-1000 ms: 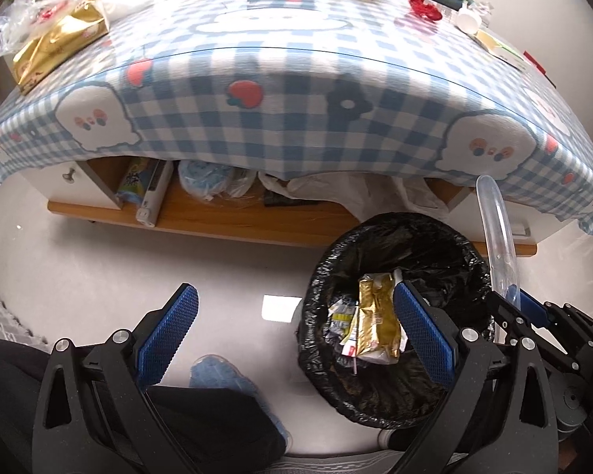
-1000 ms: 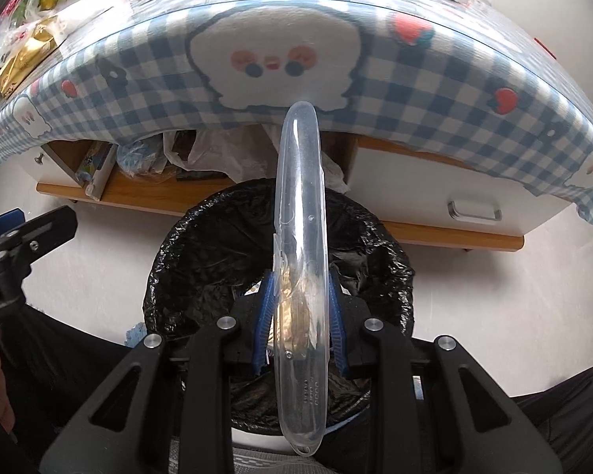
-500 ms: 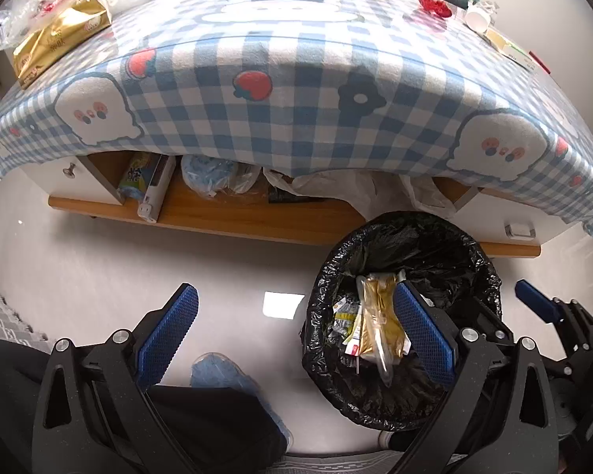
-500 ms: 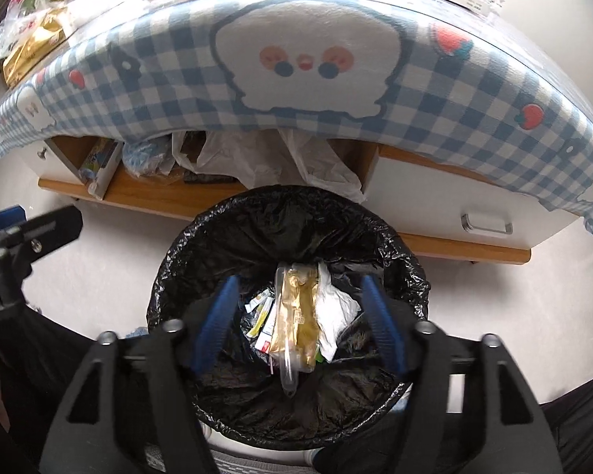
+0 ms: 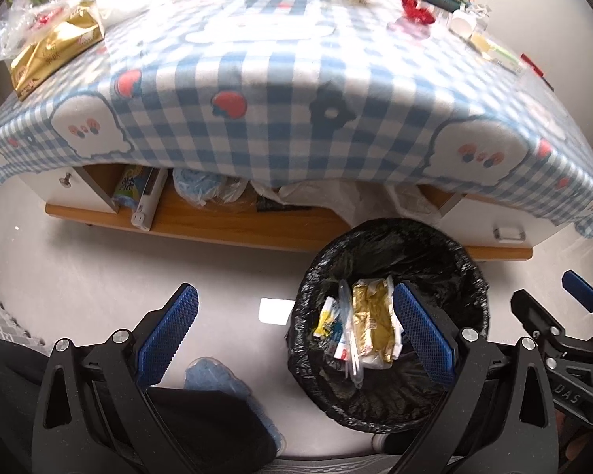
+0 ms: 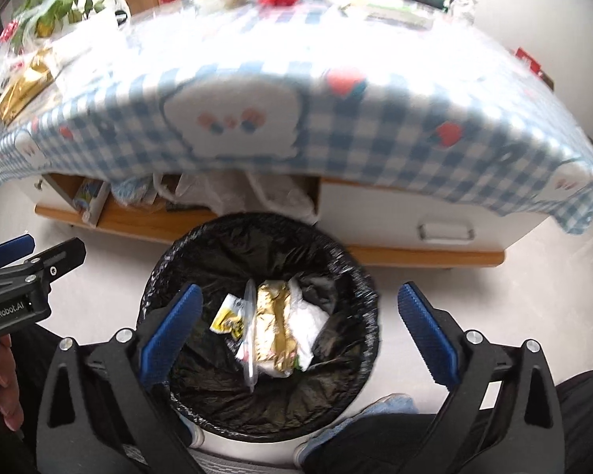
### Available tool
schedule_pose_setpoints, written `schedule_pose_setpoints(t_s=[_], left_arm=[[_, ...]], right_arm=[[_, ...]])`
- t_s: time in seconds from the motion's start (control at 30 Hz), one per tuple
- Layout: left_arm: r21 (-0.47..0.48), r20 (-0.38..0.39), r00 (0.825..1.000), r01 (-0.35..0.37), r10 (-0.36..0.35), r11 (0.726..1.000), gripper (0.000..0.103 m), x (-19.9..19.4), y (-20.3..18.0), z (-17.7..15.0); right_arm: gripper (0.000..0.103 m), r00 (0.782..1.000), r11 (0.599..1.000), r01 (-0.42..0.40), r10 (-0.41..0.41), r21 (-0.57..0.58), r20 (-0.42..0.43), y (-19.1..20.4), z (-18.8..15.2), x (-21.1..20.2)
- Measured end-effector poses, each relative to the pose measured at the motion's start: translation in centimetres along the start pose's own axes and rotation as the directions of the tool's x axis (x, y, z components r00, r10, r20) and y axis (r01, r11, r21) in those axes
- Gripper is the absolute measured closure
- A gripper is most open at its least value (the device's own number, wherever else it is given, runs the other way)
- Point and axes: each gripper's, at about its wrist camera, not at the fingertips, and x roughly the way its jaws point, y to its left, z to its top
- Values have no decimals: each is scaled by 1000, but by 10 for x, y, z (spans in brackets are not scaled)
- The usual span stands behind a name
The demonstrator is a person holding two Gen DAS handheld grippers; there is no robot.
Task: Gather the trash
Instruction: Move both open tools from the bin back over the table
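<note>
A trash bin (image 6: 348,276) lined with a black bag stands on the floor in front of the table; it also shows in the left wrist view (image 5: 446,249). Inside lie a gold wrapper (image 6: 272,324), white paper, a yellow wrapper and a clear plastic tube (image 6: 250,339); the tube shows in the left wrist view (image 5: 348,331) too. My right gripper (image 6: 296,324) is open and empty above the bin. My left gripper (image 5: 292,331) is open and empty, with its right finger over the bin's left side.
A low table with a blue checked cloth (image 5: 280,91) stands behind the bin. A gold packet (image 5: 51,55), plastic bags, red items and boxes lie on it. Its lower shelf (image 5: 233,221) holds bags and a box. My legs and shoes are below.
My right gripper opened and let go of the clear plastic tube, which dropped into the bin. Both grippers have risen slightly.
</note>
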Motion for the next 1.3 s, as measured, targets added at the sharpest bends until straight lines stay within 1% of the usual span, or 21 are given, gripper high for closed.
schedule_pose_setpoints(t_s=[0.13, 0.27, 0.43, 0.6, 0.67, 0.77, 0.87, 0.93, 1.03, 1.1, 1.3], left_arm=[[11, 38, 999, 29, -29, 1000, 6, -19, -9, 8], [34, 74, 997, 31, -34, 999, 6, -37, -17, 13], [31, 105, 993, 46, -49, 998, 6, -58, -20, 24], [34, 143, 987, 65, -69, 997, 6, -76, -24, 38], [35, 160, 984, 78, -82, 996, 6, -82, -24, 44], [25, 186, 977, 96, -99, 995, 6, -91, -24, 54], [24, 207, 973, 95, -98, 995, 6, -95, -25, 66], [33, 217, 972, 82, -87, 996, 6, -95, -26, 74], [45, 234, 970, 55, -64, 997, 6, -94, -28, 89], [45, 241, 969, 50, -59, 998, 6, -93, -27, 98], [38, 246, 969, 29, -37, 999, 6, -81, -29, 127]], right_arm=[[8, 998, 1000, 14, -14, -3, 61, -6, 9, -25], [8, 994, 1000, 10, -11, 10, 111, -12, 19, -44], [8, 986, 999, 35, -36, 12, 163, -17, 33, -63], [8, 977, 999, 30, -33, 17, 211, -24, 52, -81], [8, 975, 1000, 11, -16, 25, 220, -29, 61, -85], [8, 970, 999, 6, -14, 32, 242, -33, 76, -89], [8, 967, 999, 6, -15, 39, 253, -38, 91, -89], [8, 968, 999, 7, -18, 44, 252, -43, 100, -86], [8, 967, 999, -8, -5, 49, 255, -48, 115, -83], [8, 966, 998, -21, 6, 54, 259, -52, 124, -80], [8, 963, 998, -6, -12, 64, 270, -59, 155, -69]])
